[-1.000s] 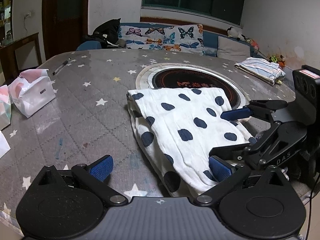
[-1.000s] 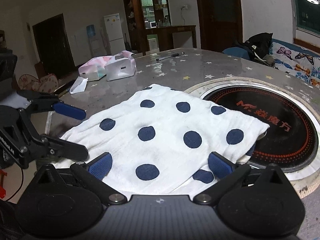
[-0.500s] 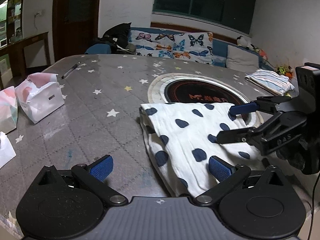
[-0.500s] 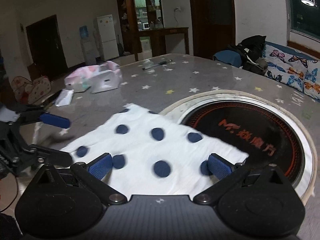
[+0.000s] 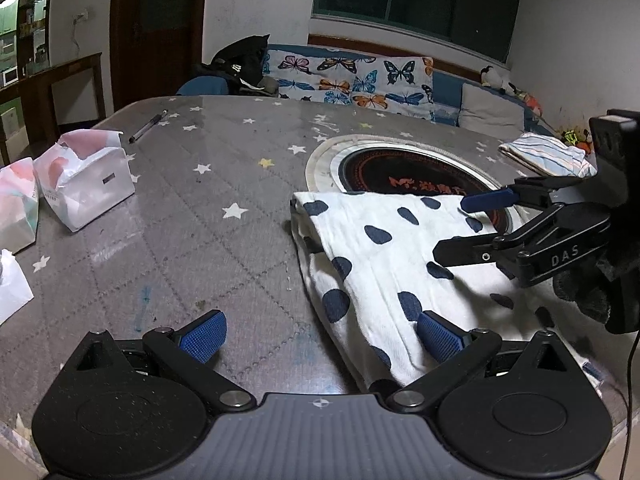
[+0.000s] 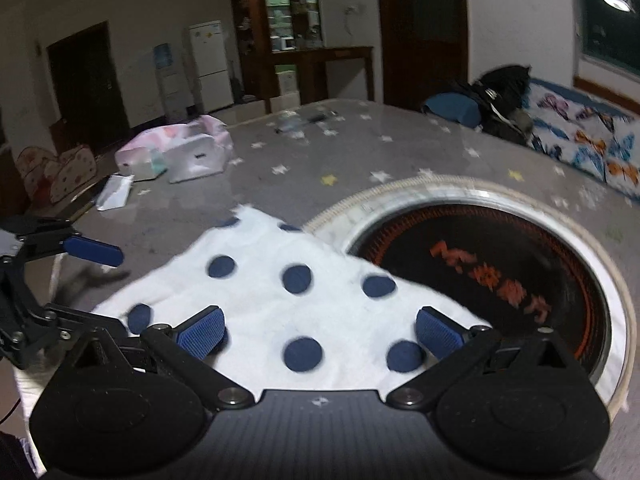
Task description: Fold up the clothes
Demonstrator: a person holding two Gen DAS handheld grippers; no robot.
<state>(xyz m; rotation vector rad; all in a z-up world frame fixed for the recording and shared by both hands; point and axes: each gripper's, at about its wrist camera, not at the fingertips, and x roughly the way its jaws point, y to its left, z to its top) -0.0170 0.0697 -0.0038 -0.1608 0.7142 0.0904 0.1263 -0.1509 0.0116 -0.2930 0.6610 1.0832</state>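
Note:
A folded white cloth with dark blue dots point(image 5: 384, 264) point(image 6: 288, 300) lies on the grey star-patterned table point(image 5: 192, 220), partly over the rim of the round black cooktop point(image 5: 408, 176) point(image 6: 500, 276). My left gripper point(image 5: 320, 336) is open at the cloth's near-left edge, its right pad over the fabric, with nothing between the fingers. My right gripper point(image 6: 320, 330) is open above the cloth's near side and holds nothing. In the left wrist view the right gripper point(image 5: 460, 224) hovers over the cloth's right part. The left gripper point(image 6: 100, 280) shows at the far left of the right wrist view.
Tissue packs point(image 5: 86, 184) point(image 6: 180, 156) and a loose tissue point(image 5: 10, 284) sit on the table's left. A pen point(image 5: 148, 126) lies toward the far edge. A folded striped garment point(image 5: 544, 154) rests at the far right. A butterfly-print sofa point(image 5: 352, 80) stands behind the table.
Both grippers have pulled back and risen from the cloth, staying open. The cloth now lies farther from both cameras, folded and still.

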